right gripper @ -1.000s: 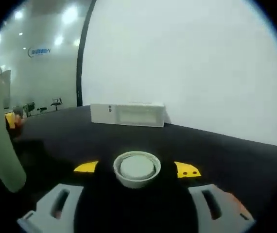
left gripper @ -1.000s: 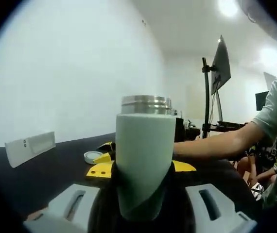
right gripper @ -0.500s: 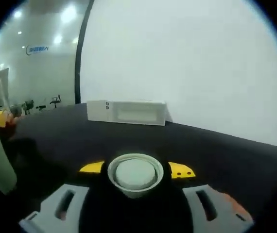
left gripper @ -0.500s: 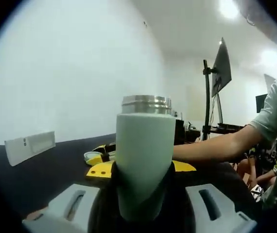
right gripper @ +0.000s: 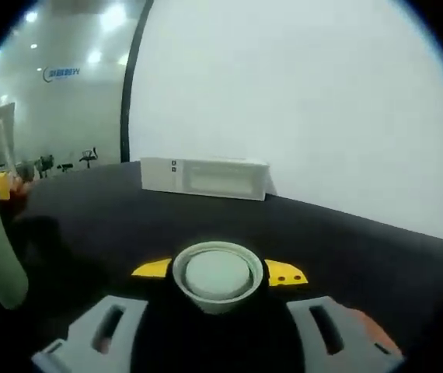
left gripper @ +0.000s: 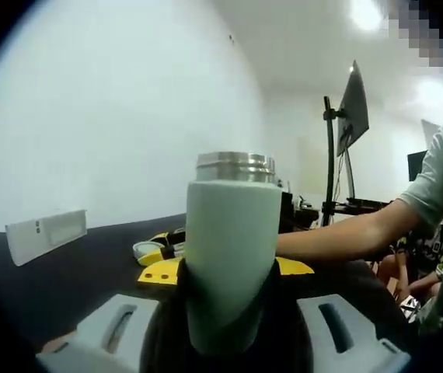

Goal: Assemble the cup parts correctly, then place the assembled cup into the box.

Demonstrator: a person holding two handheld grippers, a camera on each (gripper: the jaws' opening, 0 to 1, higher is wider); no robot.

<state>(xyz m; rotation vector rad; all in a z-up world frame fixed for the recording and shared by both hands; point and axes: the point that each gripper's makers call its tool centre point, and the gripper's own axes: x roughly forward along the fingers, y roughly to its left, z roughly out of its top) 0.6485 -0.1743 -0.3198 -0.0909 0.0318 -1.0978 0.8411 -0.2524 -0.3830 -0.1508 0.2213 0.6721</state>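
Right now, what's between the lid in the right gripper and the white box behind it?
Nothing: in the right gripper view, bare black table runs from the lid to the white box.

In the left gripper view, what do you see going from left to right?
White box → small lid on the table → pale green cup held in the left hand-held gripper → monitor on a stand → a person's arm.

The left gripper [left gripper: 229, 291] grips the upright pale-green cup body [left gripper: 231, 249].
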